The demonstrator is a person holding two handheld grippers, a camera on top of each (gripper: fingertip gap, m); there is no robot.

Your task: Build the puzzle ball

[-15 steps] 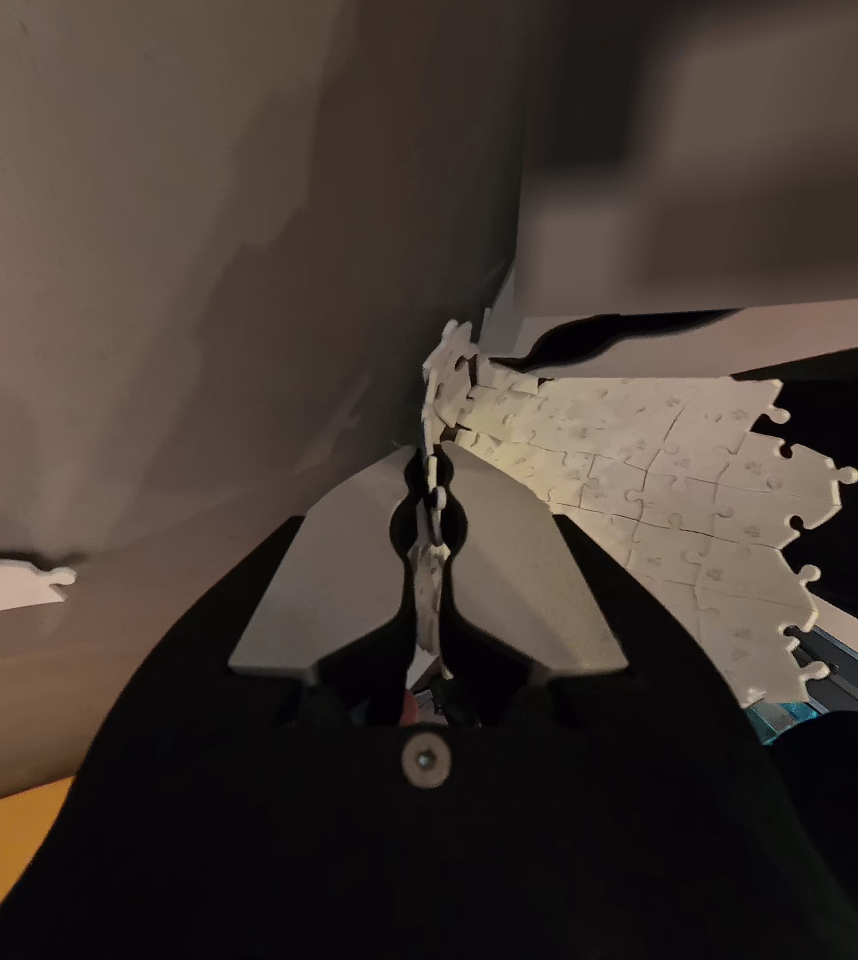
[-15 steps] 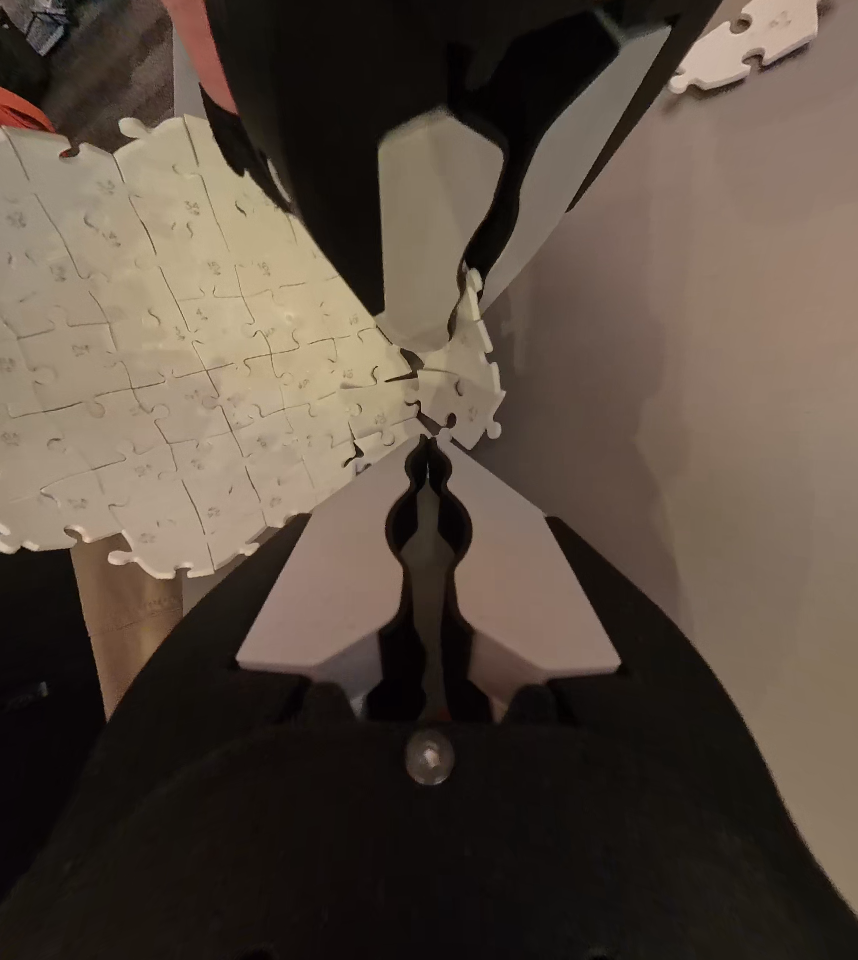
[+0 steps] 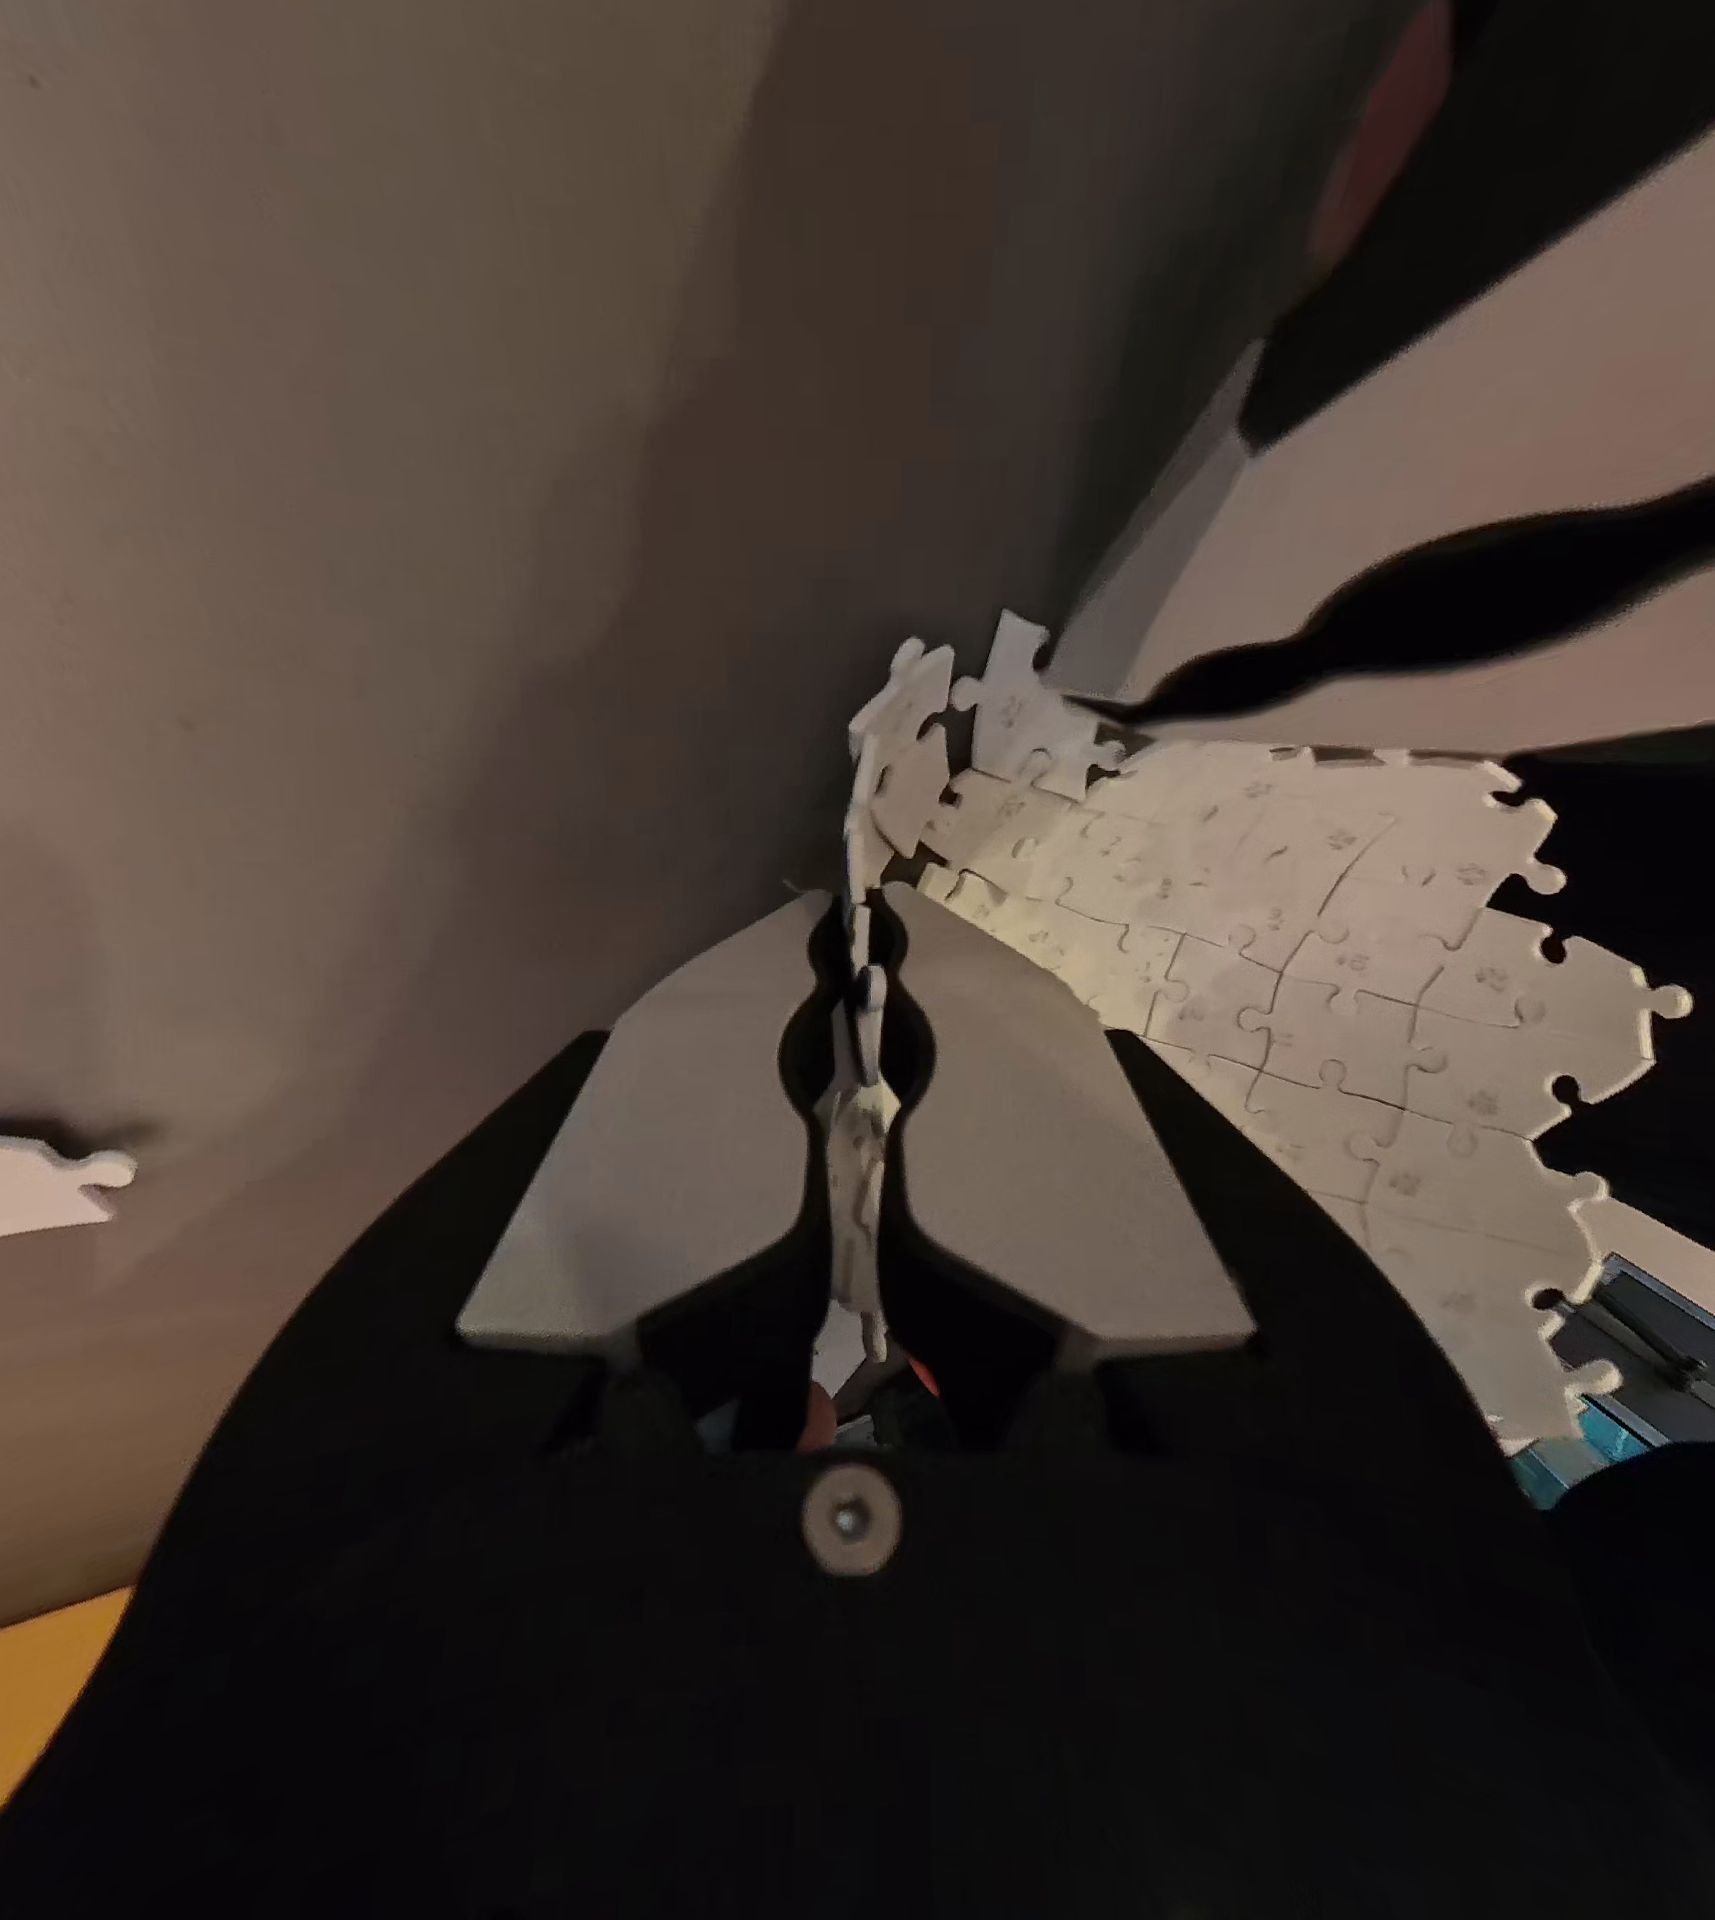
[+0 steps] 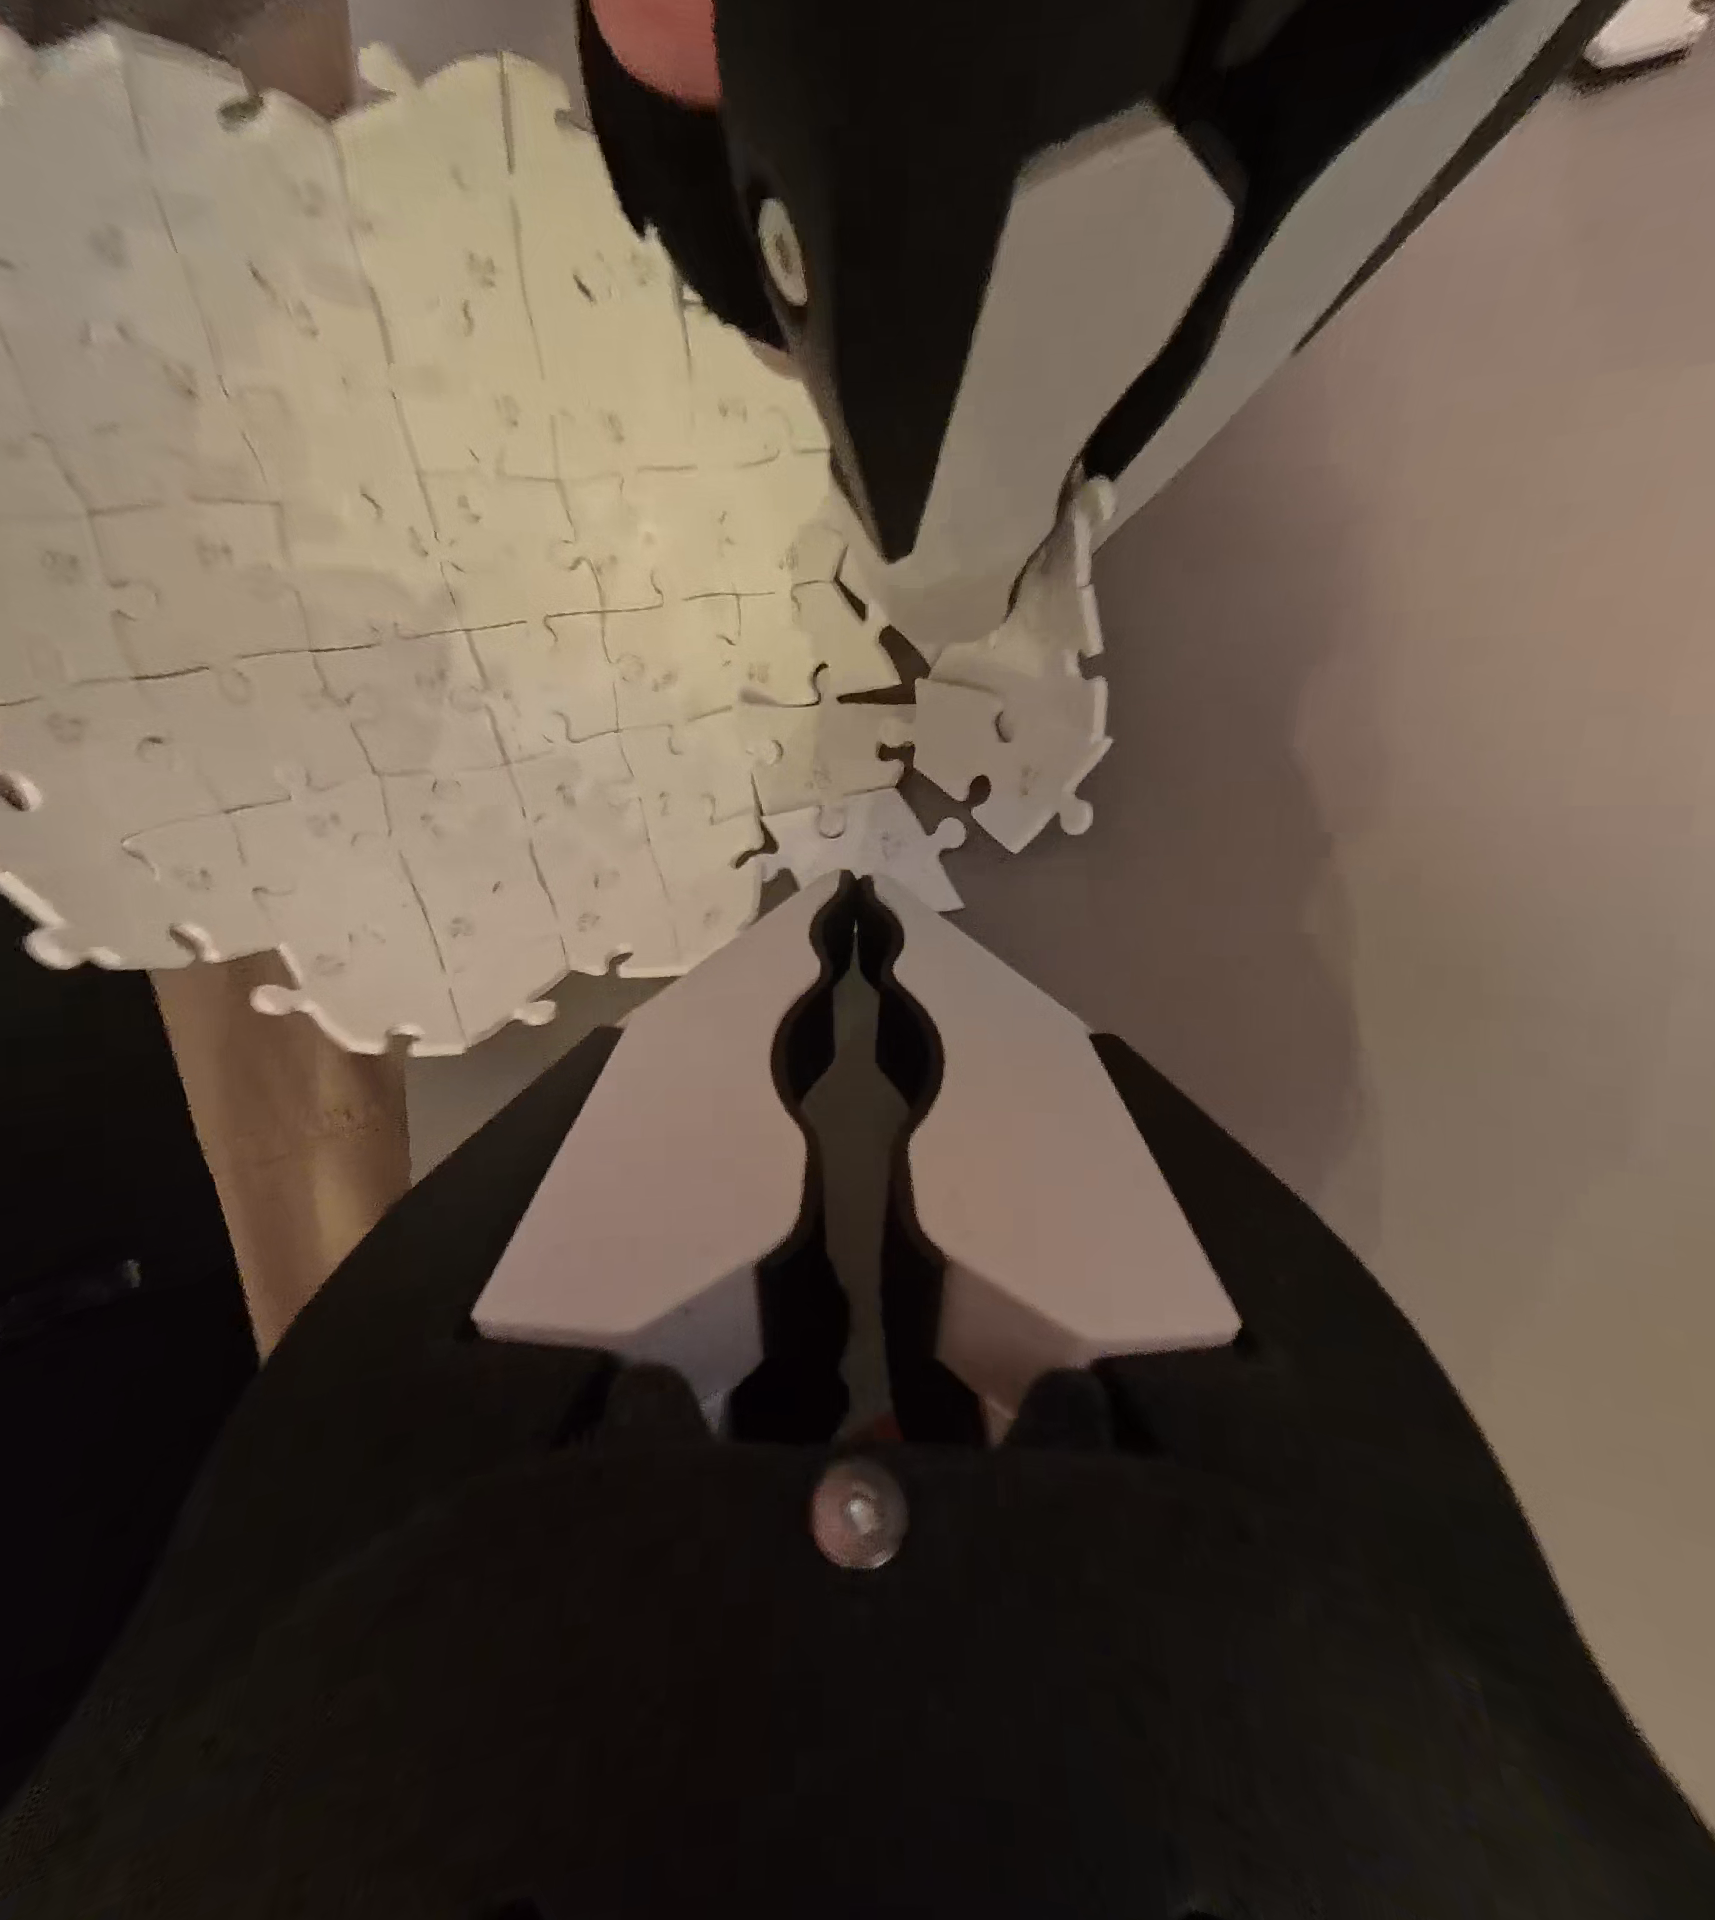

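Observation:
The puzzle ball is a curved white shell of joined pieces (image 3: pixel 1352 987), held in the air; it also fills the left of the right wrist view (image 4: pixel 365 623). My left gripper (image 3: pixel 858 904) is shut on the shell's edge, which runs edge-on between its fingers. From the right wrist view it comes down from the top (image 4: pixel 1029 582). My right gripper (image 4: pixel 853 883) is shut on a single white puzzle piece (image 4: pixel 894 847) and holds it against the shell's edge, beside the left gripper's tips. In the left wrist view this gripper (image 3: pixel 1113 707) enters from the upper right with the piece (image 3: pixel 1024 717).
A grey table top (image 3: pixel 365 520) lies behind. A loose white piece (image 3: pixel 1 1184) lies on it at the left, and more loose pieces (image 4: pixel 1663 21) at the top right. A tan post (image 4: pixel 292 1143) stands under the shell. A blue object (image 3: pixel 1663 1382) lies at the right. Spacing between my two grippers at the tips: around 5 centimetres.
The right gripper has swung and brought its piece up to the shell's edge, where it now shows in the left wrist view. The shell looks nearer in the right wrist view. The left grip is unchanged.

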